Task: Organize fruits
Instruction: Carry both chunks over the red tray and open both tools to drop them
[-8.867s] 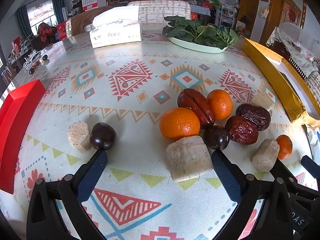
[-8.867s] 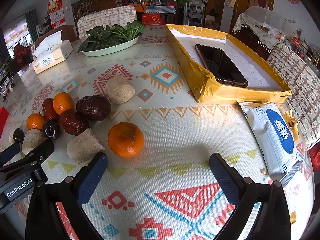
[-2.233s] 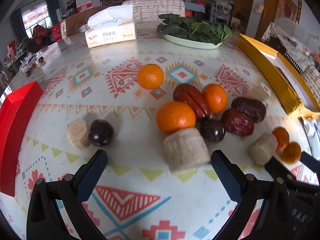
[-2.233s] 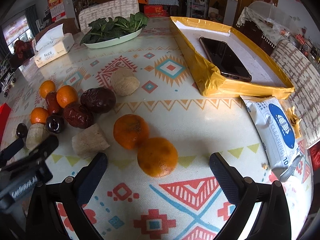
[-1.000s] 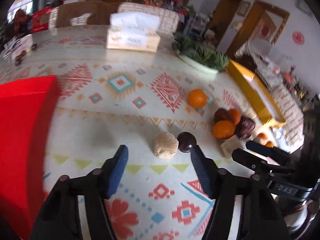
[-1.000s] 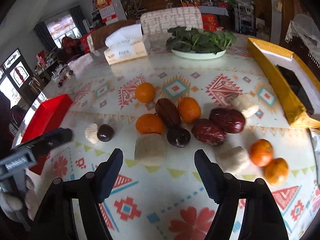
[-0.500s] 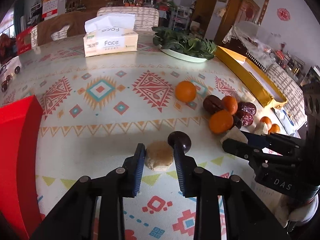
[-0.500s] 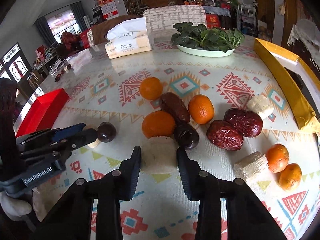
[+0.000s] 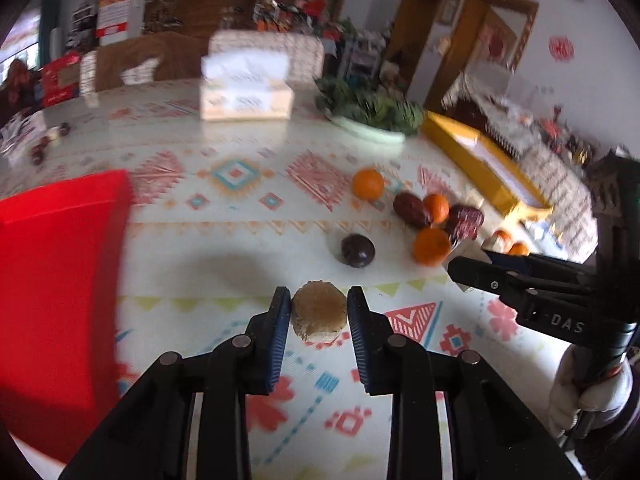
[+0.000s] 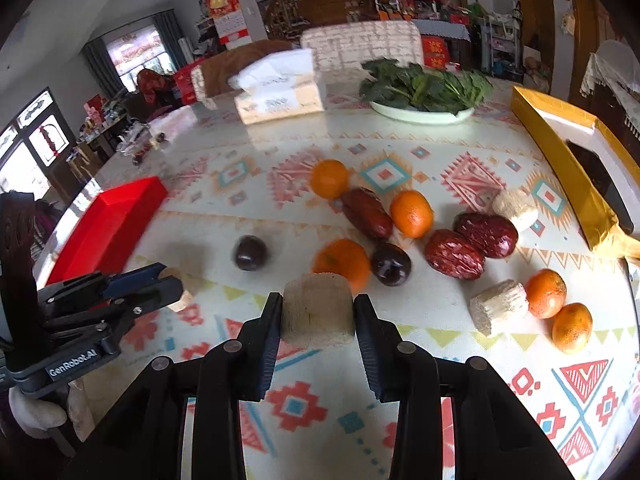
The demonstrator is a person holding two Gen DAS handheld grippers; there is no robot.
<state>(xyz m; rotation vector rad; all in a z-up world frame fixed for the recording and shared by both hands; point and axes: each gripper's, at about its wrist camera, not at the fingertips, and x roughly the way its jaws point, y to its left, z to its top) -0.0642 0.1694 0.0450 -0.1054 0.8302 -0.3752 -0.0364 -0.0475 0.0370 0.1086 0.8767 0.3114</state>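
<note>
Left tongs point(image 9: 319, 316) pinched on a small tan chunk point(image 9: 319, 312); right tongs point(image 10: 318, 318) pinched on a larger tan chunk point(image 10: 318, 312). Nothing seen sorted yet. Oranges point(image 10: 411, 208), dates point(image 10: 455, 260), dark plums point(image 10: 250, 253) left loose on the table point(image 10: 400, 400) beyond both tongs.

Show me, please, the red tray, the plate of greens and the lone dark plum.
red tray point(image 10: 108, 220), right wrist view, its long side wall.
plate of greens point(image 10: 420, 114), right wrist view, its front rim.
dark plum point(image 9: 357, 250), left wrist view, its middle.

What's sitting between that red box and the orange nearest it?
In the right wrist view, between the red box and that orange, only bare patterned tablecloth shows.
</note>
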